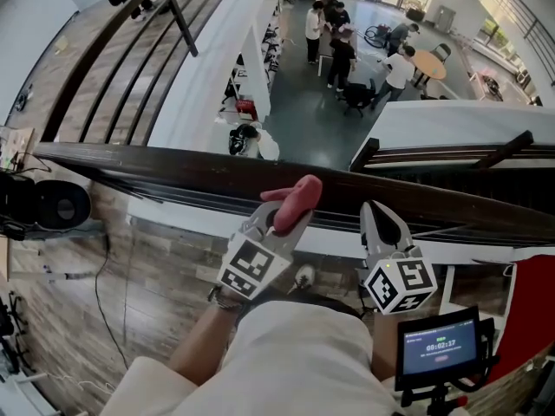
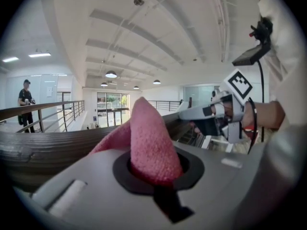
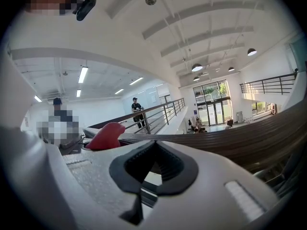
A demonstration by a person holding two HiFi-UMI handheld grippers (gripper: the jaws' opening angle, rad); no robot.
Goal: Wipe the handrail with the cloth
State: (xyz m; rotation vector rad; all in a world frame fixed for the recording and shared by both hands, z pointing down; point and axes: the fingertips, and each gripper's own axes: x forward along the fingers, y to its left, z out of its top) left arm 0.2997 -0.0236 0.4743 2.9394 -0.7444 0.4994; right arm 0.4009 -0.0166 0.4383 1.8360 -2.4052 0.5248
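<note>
Right, head view first: left gripper (image 1: 282, 217) is clamped on the pink cloth (image 1: 296, 199), a wad poking up past the tips at the near edge of the handrail (image 1: 173, 168); whether it touches, we can't tell. Right gripper (image 1: 381, 222) sits just beside, jaws together, nothing in them. Left gripper view: cloth is nubby terry, soft & light, floppy, w/ a flap hanging toward the rail. We reckon it'll bunch or slip unless pinched deep near the fold, w/ enough left out to press flat. Rail looks like dark wood, ridged lengthwise, smooth-ish, so prob. low drag. Right gripper view: ribbed black pads closed, empty; rail runs across behind.
</note>
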